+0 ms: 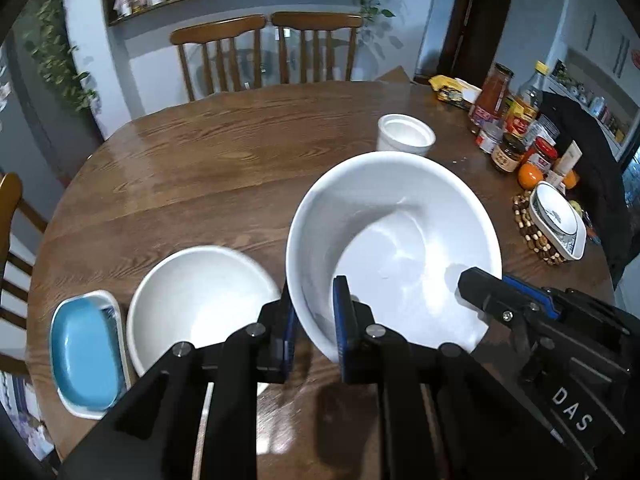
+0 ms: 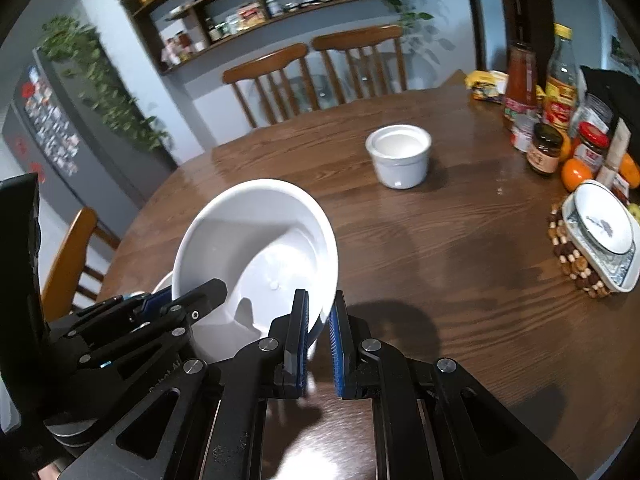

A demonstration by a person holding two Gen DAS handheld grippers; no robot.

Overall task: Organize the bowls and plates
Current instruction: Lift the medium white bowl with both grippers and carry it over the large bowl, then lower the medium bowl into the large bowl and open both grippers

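A large white bowl (image 1: 394, 248) is held tilted above the wooden table (image 1: 208, 160). My left gripper (image 1: 314, 324) is shut on its near-left rim. My right gripper (image 2: 319, 332) is shut on its right rim, and it shows in the left wrist view (image 1: 480, 292). The same bowl fills the left of the right wrist view (image 2: 256, 256). A second white bowl (image 1: 200, 300) sits on the table just left of it. A blue rectangular dish (image 1: 86, 356) lies further left. A small white ramekin (image 1: 404, 134) stands mid-table.
A blue-patterned dish (image 1: 558, 224) rests on a beaded trivet (image 1: 532, 232) at the right. Jars, sauce bottles (image 1: 492, 92) and oranges (image 1: 530, 176) crowd the table's right edge. Two wooden chairs (image 1: 264, 52) stand at the far side, another (image 1: 12, 216) at the left.
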